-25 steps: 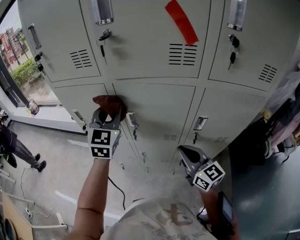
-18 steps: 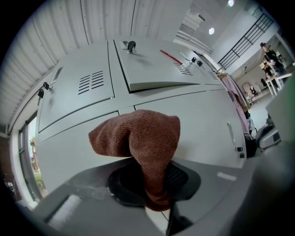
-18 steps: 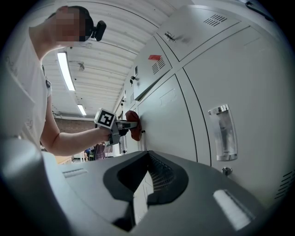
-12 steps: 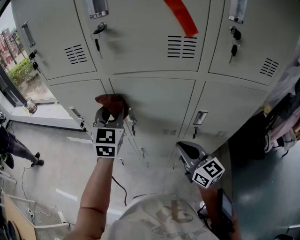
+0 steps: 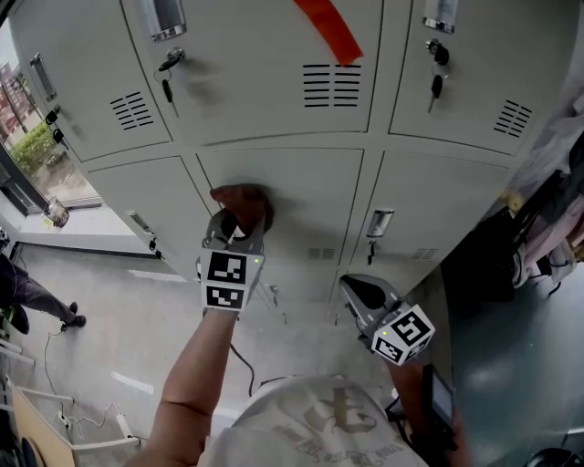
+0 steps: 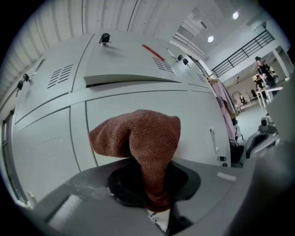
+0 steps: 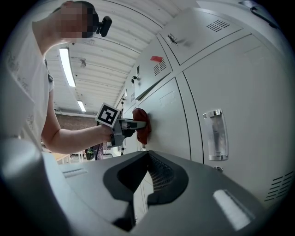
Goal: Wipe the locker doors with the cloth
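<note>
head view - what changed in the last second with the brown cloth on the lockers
The left gripper, shut on the reddish-brown knitted cloth, slid it rightward from the seam at the left edge of the middle lower grey metal locker door onto that door's face. Nothing was picked up or let go. The right gripper stayed low, empty and off the lockers.

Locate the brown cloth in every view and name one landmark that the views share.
Head view: the cloth is left of centre, on the middle lower locker door, in the left gripper.
Left gripper view: the cloth is at the centre, clamped between the jaws and bunched against the door.
Right gripper view: the cloth is small, left of centre, at the left gripper's tip.
Shared landmark: the red tape strip higher up.
</note>
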### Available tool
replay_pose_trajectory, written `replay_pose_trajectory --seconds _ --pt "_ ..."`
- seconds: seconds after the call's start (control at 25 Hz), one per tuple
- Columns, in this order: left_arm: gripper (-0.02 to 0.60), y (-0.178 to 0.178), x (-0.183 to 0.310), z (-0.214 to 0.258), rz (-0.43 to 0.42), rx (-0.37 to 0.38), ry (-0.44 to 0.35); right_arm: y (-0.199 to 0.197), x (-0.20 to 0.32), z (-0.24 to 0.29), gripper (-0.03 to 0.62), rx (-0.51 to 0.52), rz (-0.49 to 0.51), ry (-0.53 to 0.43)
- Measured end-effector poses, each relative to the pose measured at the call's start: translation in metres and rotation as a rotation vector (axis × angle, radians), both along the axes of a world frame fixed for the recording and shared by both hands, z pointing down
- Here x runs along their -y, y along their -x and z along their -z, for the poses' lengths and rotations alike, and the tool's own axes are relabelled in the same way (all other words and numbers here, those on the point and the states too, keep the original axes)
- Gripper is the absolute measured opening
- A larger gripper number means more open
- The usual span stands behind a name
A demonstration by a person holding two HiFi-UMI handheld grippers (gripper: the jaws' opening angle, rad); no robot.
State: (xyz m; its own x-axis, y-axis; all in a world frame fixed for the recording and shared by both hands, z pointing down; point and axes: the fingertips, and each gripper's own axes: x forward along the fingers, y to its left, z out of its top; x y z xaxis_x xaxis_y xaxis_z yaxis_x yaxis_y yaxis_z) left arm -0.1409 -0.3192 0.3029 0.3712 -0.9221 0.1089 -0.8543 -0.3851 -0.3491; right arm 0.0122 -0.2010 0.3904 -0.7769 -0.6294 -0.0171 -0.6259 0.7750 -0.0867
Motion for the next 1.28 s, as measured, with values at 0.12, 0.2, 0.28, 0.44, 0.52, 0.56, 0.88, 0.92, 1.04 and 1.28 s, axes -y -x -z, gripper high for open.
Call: replay_pose_trajectory --seconds 0.12,0.2,0.28,0.44,0.52,0.56,0.88,0.92,1.04,1.28 --pt "0.081 -0.023 -0.002 -0.002 -0.047 -0.001 0.017 -0.005 -0.001 -0.001 0.008 0.001 -0.006 0.003" --pt "0.081 -0.037 -0.003 -0.001 -0.075 -0.002 0.026 -0.008 -0.002 -0.001 0.008 0.003 -0.008 0.004" --pt "0.081 -0.053 -0.004 0.0 -0.104 -0.001 0.03 -0.012 -0.002 -0.001 0.008 0.006 -0.011 0.005" --pt "0.081 -0.083 -0.006 0.004 -0.151 0.009 0.023 -0.019 -0.004 -0.002 0.008 0.008 -0.02 0.009" --pt "0.081 -0.094 -0.006 0.005 -0.163 0.008 0.017 -0.023 -0.006 -0.002 0.008 0.01 -0.025 0.01" --pt "0.081 -0.099 -0.007 0.005 -0.17 0.008 0.015 -0.026 -0.006 -0.002 0.008 0.012 -0.028 0.011" --pt "0.081 -0.144 -0.008 0.0 -0.226 0.04 0.016 -0.044 -0.01 -0.004 0.008 0.031 -0.051 0.027" --pt "0.081 -0.151 -0.008 -0.003 -0.232 0.038 0.023 -0.046 -0.01 -0.005 0.008 0.032 -0.051 0.031" --pt "0.081 -0.168 -0.009 -0.01 -0.249 0.049 0.038 -0.049 -0.012 -0.007 0.008 0.031 -0.051 0.041" --pt "0.081 -0.181 -0.01 -0.015 -0.287 0.038 0.055 -0.056 -0.013 -0.007 0.008 0.038 -0.057 0.043"
